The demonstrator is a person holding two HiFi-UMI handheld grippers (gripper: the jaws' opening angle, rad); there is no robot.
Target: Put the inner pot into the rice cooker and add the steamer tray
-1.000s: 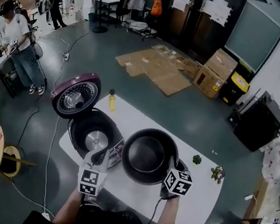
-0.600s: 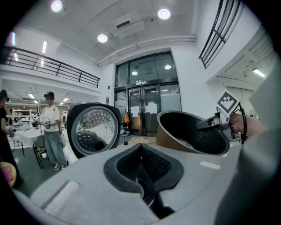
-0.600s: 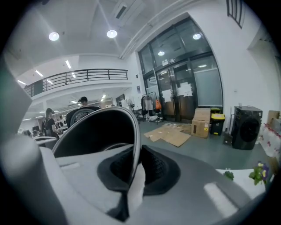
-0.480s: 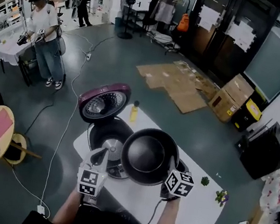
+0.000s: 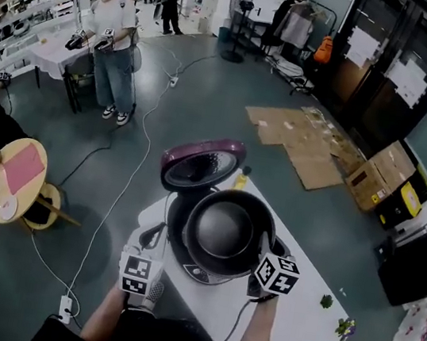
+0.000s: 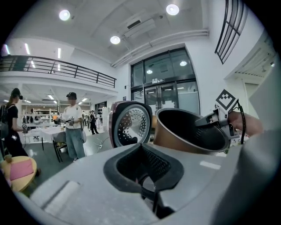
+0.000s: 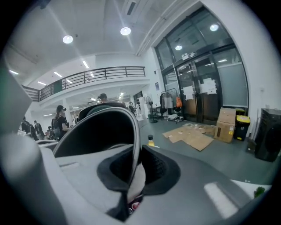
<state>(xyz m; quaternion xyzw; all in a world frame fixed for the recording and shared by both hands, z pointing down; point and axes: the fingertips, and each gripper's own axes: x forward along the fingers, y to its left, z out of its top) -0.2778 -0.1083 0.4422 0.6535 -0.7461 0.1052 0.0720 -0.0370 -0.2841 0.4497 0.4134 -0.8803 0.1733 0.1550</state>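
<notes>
Fingers (image 7: pixel 175 184) of the right gripper (image 7: pixel 133 169) were clenched on the rim of the inner pot (image 5: pixel 224 228), which hung at mid-frame over the open rice cooker (image 5: pixel 176 220) on the white desk (image 5: pixel 308 333). Fingers (image 6: pixel 74 189) of the left gripper (image 6: pixel 142 176) were pressed together on nothing, at the pot's lower left.
</notes>
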